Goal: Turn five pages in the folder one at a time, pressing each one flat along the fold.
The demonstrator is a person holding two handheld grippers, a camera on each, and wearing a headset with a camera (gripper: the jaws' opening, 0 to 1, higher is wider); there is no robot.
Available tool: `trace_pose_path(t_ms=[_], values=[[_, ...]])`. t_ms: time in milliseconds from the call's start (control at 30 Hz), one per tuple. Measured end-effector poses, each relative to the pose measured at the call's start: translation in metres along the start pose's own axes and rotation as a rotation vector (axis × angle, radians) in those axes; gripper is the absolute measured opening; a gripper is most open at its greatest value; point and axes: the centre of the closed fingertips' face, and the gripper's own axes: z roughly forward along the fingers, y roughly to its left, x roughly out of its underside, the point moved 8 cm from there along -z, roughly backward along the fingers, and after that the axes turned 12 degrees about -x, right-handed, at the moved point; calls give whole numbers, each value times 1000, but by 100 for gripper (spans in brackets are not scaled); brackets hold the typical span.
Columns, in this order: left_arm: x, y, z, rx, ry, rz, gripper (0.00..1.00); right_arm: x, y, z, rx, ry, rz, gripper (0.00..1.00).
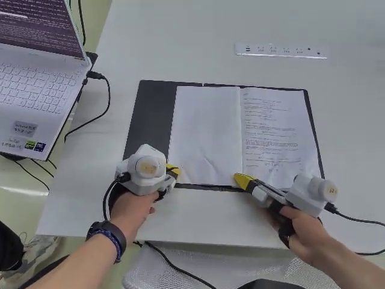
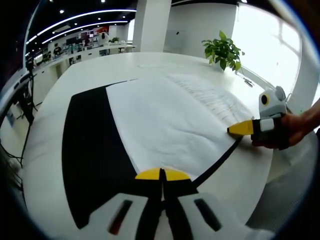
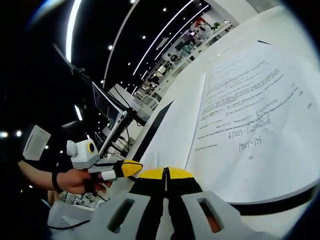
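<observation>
Head view puts both tools at the lower edge of the open folder (image 1: 147,117), which lies flat on the white bench (image 1: 180,42) in the middle of the frame. Nearest, at lower left, the left tool (image 1: 173,172) has its yellow tips pressed together on nothing, just by the bottom corner of the blank sheet (image 1: 204,132). The left gripper view shows the same, with the tips together over the black cover. At lower right the right tool (image 1: 243,179) is likewise together and empty, its tip at the foot of the fold (image 1: 241,129). I cannot tell whether it touches the paper. The risk starts there: a narrow closed tip pushed up the fold may drag the sheet rather than smooth it. The blank sheet looks faintly rippled, so a stray crease seems likely if the pressure is heavy or the stroke wanders off the line. Unless the left tool bears down on the cover, which I cannot tell, a firm push toward the top of the frame could slide the folder across the smooth bench. Beyond, the printed page (image 1: 277,129) on the right presumably has more sheets under it. A tool opening for the next turn could nip two at once and spoil the count. Farthest, the laptop (image 1: 30,90) at upper left and the power strip (image 1: 280,50) at the top sit well apart and pose little hazard.
</observation>
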Motion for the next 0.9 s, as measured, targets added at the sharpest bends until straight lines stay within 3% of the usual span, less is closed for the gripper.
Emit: trace_pose_path(t_ms=[200,367,467,500,667,900], values=[[0,1,0,4,10,6,0,-1,1,1,7,15,20,0],[-3,3,1,12,38,-45,0,-3,6,0,-2,73,-14,1],[-5,-1,0,38,71,-56,3,-7,11,-2,-12,97,-33,8],[-7,-4,-1,58,94,-86,7,-9,13,-4,-15,105,-38,9],[-19,-7,-14,67,79,-64,17,-21,19,-18,-12,105,-78,16],[-35,-2,-30,48,8,-88,27,-40,24,-42,30,91,-149,25]])
